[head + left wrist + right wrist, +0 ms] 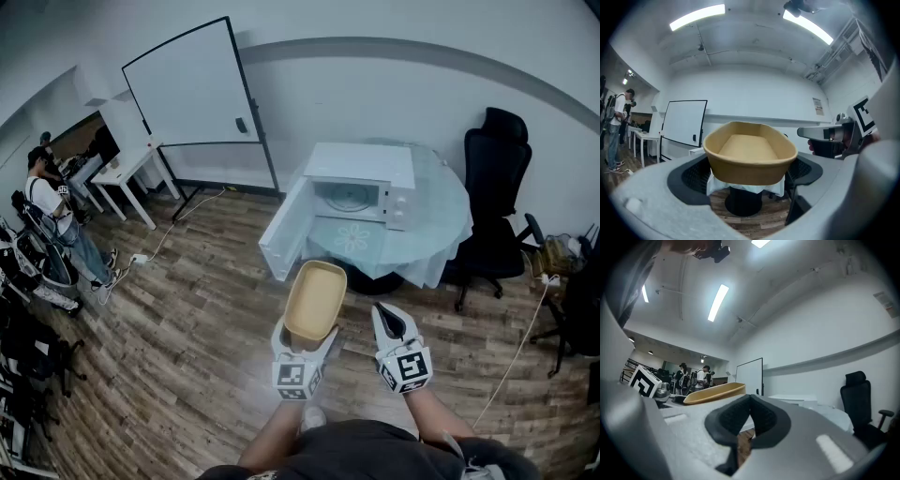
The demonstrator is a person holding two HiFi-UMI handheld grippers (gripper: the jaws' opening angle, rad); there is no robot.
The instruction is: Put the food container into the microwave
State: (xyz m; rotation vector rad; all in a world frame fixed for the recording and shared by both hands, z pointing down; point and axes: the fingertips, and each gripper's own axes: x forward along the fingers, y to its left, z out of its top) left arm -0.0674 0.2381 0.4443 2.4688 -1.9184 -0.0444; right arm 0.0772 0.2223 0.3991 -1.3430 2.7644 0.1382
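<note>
here, food container (315, 298) lengthwise toward microwave (364, 167), left gripper (307, 339) fingers grasping it, right gripper (386, 319) clenched

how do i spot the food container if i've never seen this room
Find the round table bearing the white microwave, door open. Nearer the camera, the left tool grips the food container: a tan, empty oval tub; the right tool beside it holds nothing.

left claw (307, 337): level, clamped on food container (316, 298) | right claw (383, 313): jaws together, empty
</note>
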